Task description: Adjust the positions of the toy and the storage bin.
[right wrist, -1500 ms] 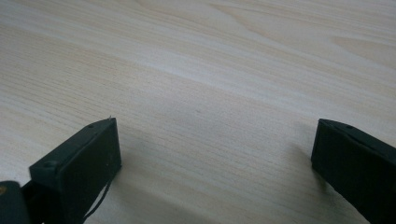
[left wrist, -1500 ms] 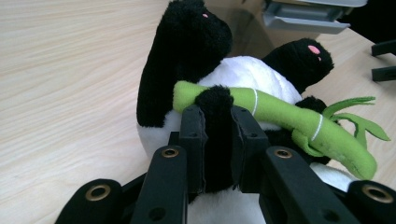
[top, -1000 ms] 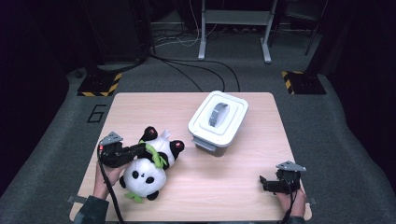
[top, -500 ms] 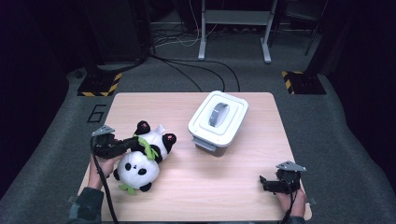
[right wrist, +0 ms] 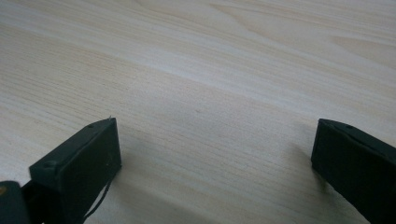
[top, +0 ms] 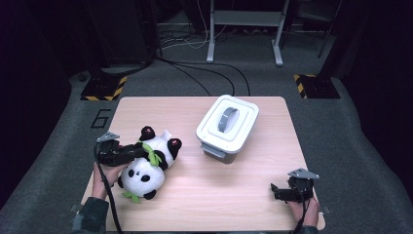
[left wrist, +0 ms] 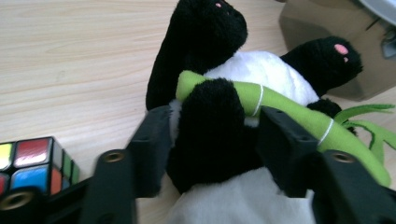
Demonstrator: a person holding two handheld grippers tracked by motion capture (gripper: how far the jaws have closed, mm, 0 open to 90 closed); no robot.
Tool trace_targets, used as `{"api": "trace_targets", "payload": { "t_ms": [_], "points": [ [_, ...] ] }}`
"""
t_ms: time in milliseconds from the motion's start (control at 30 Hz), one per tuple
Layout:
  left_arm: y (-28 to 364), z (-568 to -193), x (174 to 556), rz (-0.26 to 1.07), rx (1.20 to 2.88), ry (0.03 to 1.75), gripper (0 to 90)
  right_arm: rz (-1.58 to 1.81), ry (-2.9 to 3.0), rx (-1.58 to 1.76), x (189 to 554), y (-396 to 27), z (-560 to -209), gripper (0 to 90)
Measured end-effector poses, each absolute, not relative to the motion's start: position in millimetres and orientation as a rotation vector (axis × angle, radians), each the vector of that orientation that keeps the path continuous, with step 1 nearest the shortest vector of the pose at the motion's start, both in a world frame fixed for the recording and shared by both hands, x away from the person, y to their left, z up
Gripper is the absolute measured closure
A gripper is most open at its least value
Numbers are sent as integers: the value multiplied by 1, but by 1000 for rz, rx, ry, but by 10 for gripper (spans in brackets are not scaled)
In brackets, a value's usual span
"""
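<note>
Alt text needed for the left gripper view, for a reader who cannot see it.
The left gripper has its two black fingers either side of a plush panda's black limb; its jaws have just been opening. The panda lies on a wooden table holding a green bamboo stalk, with a colourful puzzle cube at lower left.

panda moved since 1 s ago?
Yes. The panda has slid left toward the table's left edge, widening its gap to the white lidded box. The left gripper's jaws have just been opening, with its black arm between them.

Black-and-white panda (top: 148,165), green bamboo (left wrist: 280,109), white box (top: 226,127).
</note>
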State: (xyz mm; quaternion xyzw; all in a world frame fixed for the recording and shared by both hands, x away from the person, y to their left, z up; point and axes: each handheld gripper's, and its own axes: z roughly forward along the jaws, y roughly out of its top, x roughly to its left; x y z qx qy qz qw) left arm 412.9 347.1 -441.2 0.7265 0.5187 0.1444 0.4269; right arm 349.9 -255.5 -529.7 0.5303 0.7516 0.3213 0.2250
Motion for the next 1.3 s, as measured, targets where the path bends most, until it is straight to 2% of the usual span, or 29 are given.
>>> {"api": "trace_targets", "payload": {
  "t_ms": [100,167,300,500,533,633,1133,1300],
  "points": [
    [348,-437,405,414,1819,1303,298,886,2073,1463,350,-255,-530,8],
    [348,-435,402,421,1824,1302,277,886,2074,1464,350,-255,-530,8],
    [351,-431,389,429,1834,1294,165,886,2072,1467,350,-255,-530,8],
    [356,-432,374,458,1818,1290,101,883,2069,1470,350,-255,-530,8],
    [359,-431,368,478,1820,1292,53,883,2068,1470,350,-255,-530,8],
    [366,-431,358,501,1804,1295,12,884,2069,1470,350,-255,-530,8],
    [398,-468,320,581,1842,1299,0,883,2068,1470,350,-255,-530,8],
    [404,-493,316,555,1942,1254,0,883,2067,1472,350,-255,-530,8]
  ]
}}
